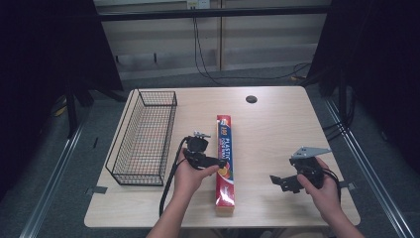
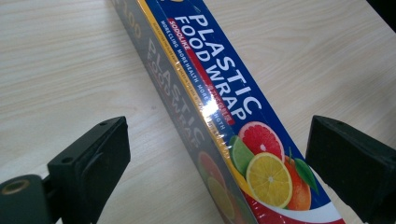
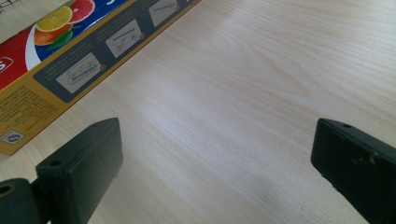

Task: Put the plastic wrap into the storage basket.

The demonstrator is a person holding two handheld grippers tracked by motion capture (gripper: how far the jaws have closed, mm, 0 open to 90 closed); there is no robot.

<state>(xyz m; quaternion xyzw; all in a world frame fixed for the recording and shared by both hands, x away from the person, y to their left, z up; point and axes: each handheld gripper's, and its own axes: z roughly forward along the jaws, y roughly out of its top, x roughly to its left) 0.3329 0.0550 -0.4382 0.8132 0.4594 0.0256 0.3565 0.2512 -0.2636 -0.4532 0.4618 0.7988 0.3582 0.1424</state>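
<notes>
A long box of plastic food wrap (image 1: 225, 139), printed in blue and red with citrus fruit, lies lengthwise down the middle of the table. My left gripper (image 1: 218, 161) comes at it from the left side, near the fruit picture. In the left gripper view the box (image 2: 224, 116) runs between the two jaws, which stand wide on either side without touching it; the left gripper (image 2: 217, 142) is open. My right gripper (image 1: 281, 182) is held low to the right of the box, jaws pointing left. It is open (image 3: 215, 140) over bare wood, and the box's yellow side (image 3: 70, 70) shows at the upper left.
A black wire basket (image 1: 168, 134) stands along the left part of the wooden table (image 1: 277, 124), empty. A small black round cap (image 1: 251, 99) sits near the far edge. Cables hang behind the table.
</notes>
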